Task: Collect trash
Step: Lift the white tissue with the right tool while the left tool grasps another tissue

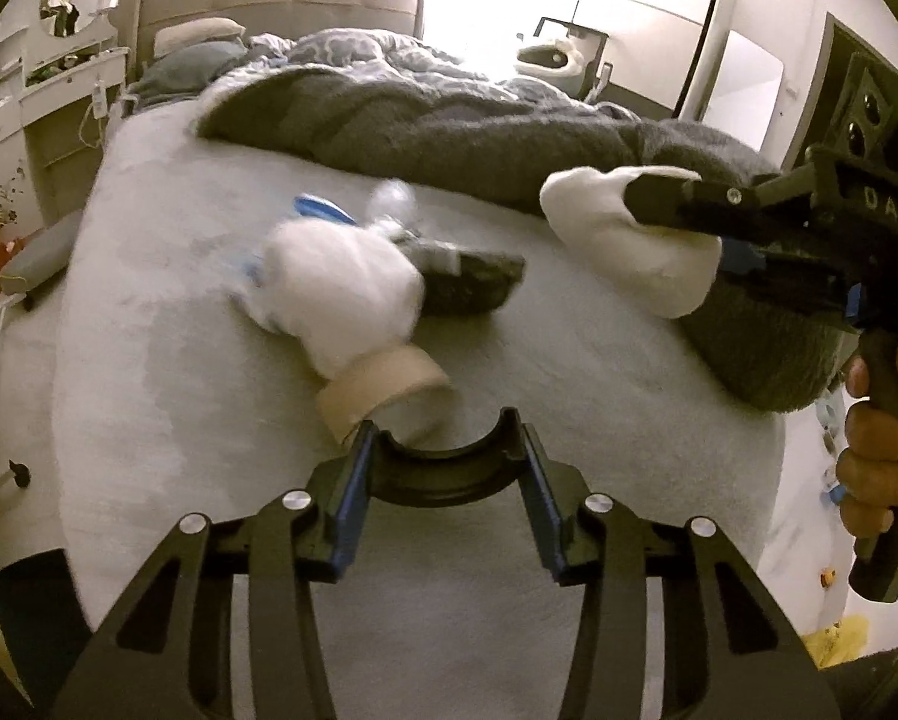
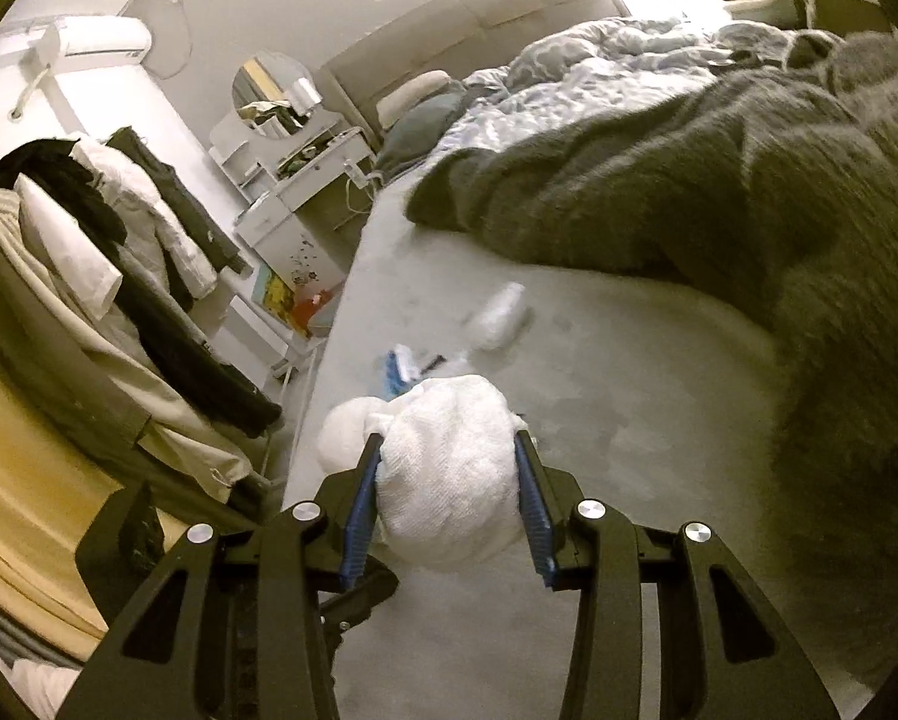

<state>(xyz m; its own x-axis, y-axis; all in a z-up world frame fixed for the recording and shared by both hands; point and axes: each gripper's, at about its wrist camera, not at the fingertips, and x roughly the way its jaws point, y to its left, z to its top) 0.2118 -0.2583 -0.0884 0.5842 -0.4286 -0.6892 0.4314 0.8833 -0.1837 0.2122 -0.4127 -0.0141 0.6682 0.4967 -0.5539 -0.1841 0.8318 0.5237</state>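
On the pale bed sheet (image 1: pixel 149 360) lie a white crumpled tissue wad (image 1: pixel 341 294), a beige tape roll (image 1: pixel 383 396), a dark wrapper (image 1: pixel 467 282), a blurred clear bottle (image 1: pixel 392 198) and a blue-and-white wrapper (image 1: pixel 323 210). My left gripper (image 1: pixel 443 438) is low over the sheet. A black curved piece (image 1: pixel 449 474) spans its blue pads and both pads touch its ends. The beige roll sits just past the left fingertip. My right gripper (image 2: pixel 449 444) is shut on a white paper wad (image 2: pixel 449 492). It is also in the left wrist view (image 1: pixel 659 222), held above the bed at the right.
A dark grey fuzzy blanket (image 1: pixel 449 132) crosses the bed behind the trash, with a patterned duvet (image 2: pixel 599 72) and headboard (image 1: pixel 281 0) beyond. A white vanity (image 2: pixel 305 192) and draped clothes (image 2: pixel 149 252) stand left of the bed. A hand (image 1: pixel 875 438) grips the right handle.
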